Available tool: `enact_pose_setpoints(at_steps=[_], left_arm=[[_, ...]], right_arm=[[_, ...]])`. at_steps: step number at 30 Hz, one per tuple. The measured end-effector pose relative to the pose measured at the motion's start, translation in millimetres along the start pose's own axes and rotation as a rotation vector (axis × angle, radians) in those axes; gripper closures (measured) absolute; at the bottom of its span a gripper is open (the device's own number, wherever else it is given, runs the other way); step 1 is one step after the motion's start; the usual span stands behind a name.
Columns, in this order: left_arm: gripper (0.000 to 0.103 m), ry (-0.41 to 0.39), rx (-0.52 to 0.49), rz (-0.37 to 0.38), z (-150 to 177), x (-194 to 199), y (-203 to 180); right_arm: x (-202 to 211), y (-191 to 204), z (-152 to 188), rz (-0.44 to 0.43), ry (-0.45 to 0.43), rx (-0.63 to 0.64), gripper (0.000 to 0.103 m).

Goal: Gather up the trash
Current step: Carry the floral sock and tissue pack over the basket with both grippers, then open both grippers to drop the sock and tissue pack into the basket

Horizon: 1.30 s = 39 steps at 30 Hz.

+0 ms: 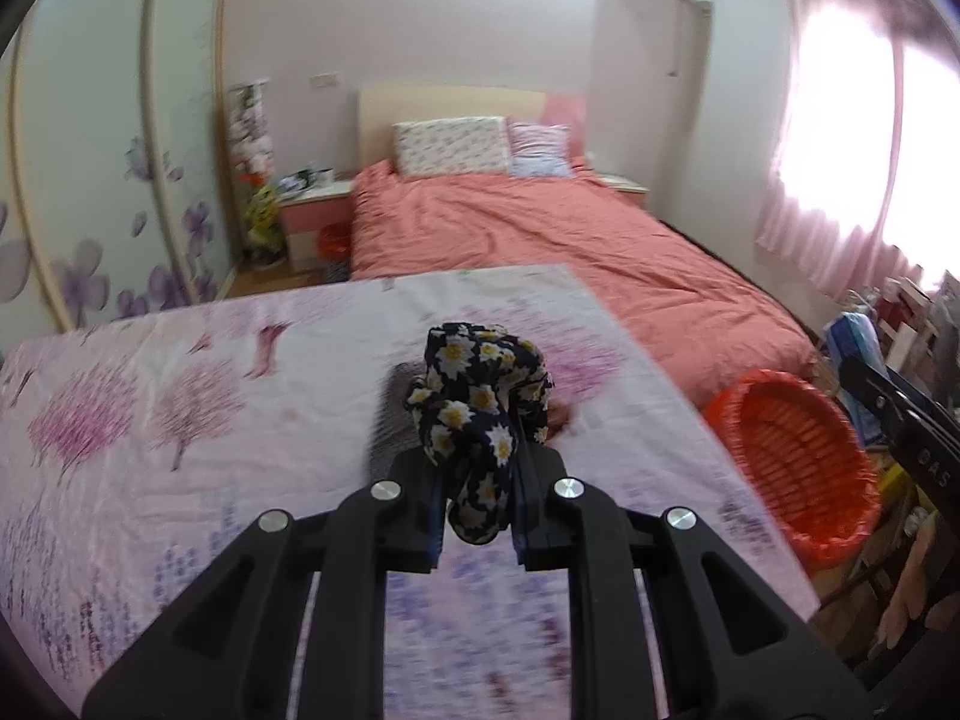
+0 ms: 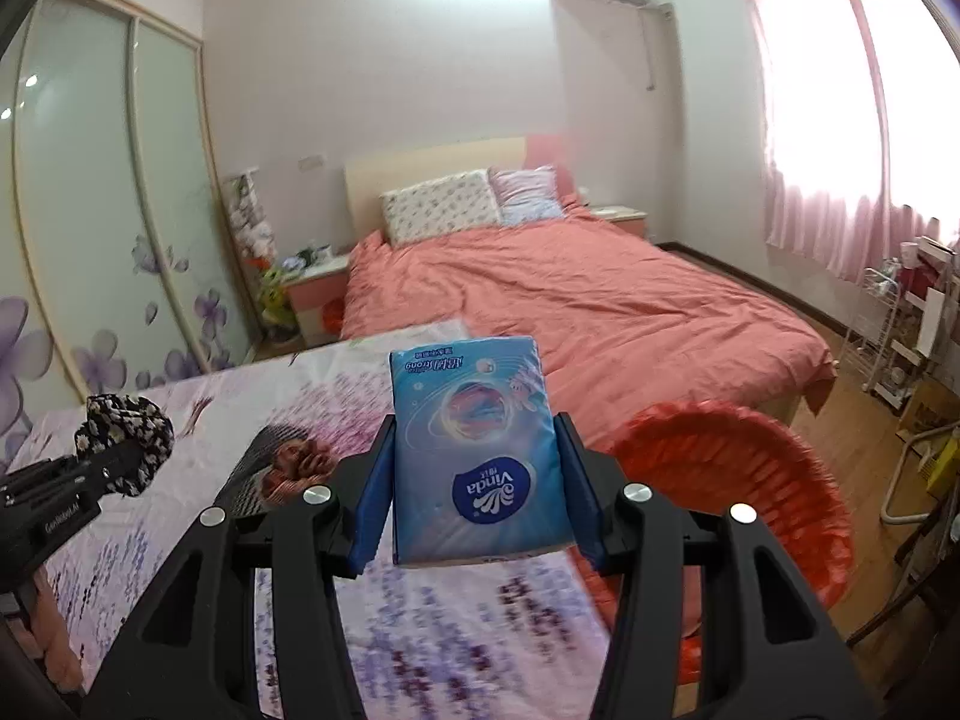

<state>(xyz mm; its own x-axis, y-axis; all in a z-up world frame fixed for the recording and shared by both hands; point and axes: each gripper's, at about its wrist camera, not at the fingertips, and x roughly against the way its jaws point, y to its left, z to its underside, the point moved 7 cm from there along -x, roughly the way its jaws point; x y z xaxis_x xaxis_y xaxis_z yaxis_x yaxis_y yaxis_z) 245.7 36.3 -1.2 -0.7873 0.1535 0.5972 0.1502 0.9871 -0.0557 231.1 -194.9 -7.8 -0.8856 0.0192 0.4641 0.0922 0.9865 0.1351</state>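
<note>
Both picks look done: left gripper is clamped on a daisy-print scrunchie, right gripper is clamped on a blue Vinda tissue pack, both held above the floral-sheet table. Nothing is in the red basket yet as far as I can see; it sits just beside the table's right edge, so both drops are left. One pinkish scrunchie remains on the table, probably next.
</note>
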Motion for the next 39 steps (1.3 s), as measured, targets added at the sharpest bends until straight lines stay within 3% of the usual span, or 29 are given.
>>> enact_pose_setpoints(at_steps=[14,22,31,35,39], left_arm=[[0.086,0.018,-0.139,0.279,-15,-20,-177],[0.085,0.074,-0.183,0.400,-5,-50,-247],[0.083,0.132,-0.234,0.468,15,-83,-298],[0.069,0.172,-0.248,0.447,26,-103,-307],[0.059,0.213,-0.249,0.414,36,-121,-302]], right_arm=[[3,-98,-2,0.122,-0.012,-0.122,0.052],[-2,-140,6,0.155,-0.013,-0.192,0.052],[-9,-176,13,0.155,-0.014,-0.277,0.052],[-22,-188,16,0.128,0.001,-0.309,0.048],[-31,-198,24,0.127,0.027,-0.333,0.036]])
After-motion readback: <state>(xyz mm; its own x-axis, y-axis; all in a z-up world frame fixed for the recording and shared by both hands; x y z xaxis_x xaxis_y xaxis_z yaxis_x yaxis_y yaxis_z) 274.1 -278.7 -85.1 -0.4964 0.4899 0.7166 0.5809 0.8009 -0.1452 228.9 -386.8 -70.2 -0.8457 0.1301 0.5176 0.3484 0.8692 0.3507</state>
